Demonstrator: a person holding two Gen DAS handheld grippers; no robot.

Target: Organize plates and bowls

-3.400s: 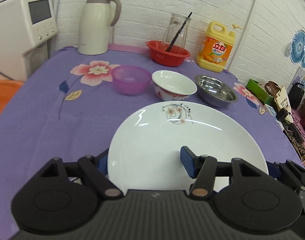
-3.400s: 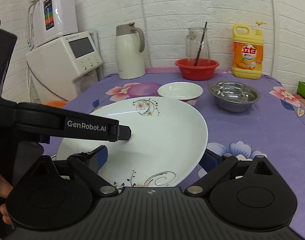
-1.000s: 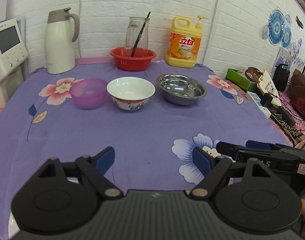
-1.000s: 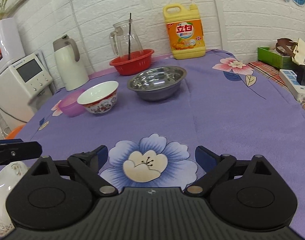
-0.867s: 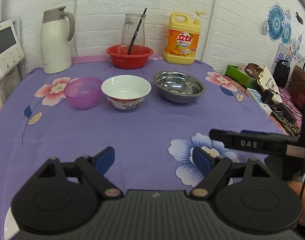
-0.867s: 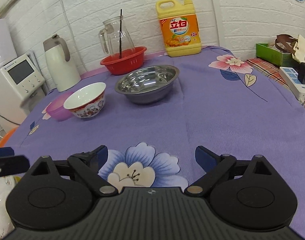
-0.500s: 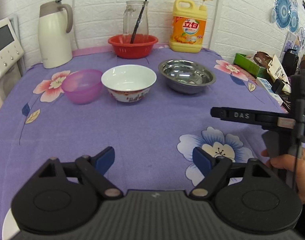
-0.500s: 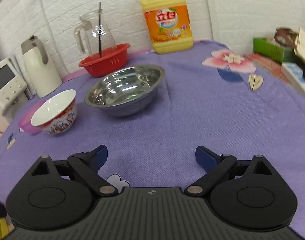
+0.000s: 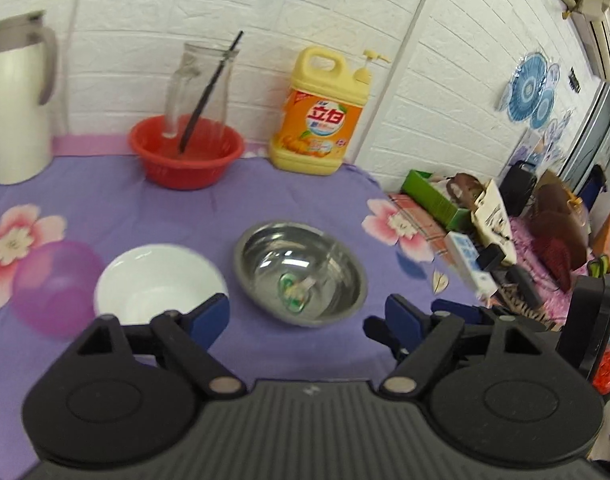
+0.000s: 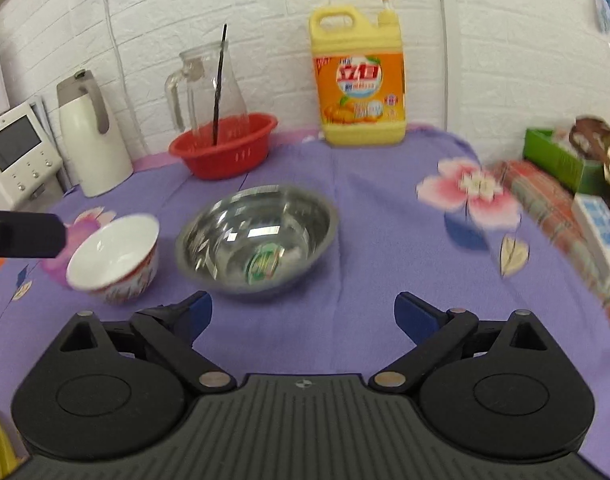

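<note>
A steel bowl [image 9: 301, 272] sits mid-table, also in the right wrist view [image 10: 259, 238]. A white patterned bowl [image 9: 157, 284] stands to its left, also in the right wrist view [image 10: 115, 258]. A purple bowl [image 9: 53, 284] is further left. My left gripper [image 9: 307, 318] is open and empty, just short of the steel bowl. My right gripper [image 10: 303, 312] is open and empty, just short of the same bowl. The right gripper's body [image 9: 505, 320] shows at the right of the left wrist view. No plate is in view.
At the back stand a red basin [image 9: 187, 152] with a glass jug [image 9: 197, 92], a yellow detergent bottle [image 9: 321, 112] and a white thermos [image 9: 17, 100]. A white appliance [image 10: 15, 156] is at the left. Clutter [image 9: 485, 232] lies past the table's right edge.
Both grippers have moved forward toward the steel bowl, which now looks larger. The white plate that both grippers held 3.4 s ago is out of view.
</note>
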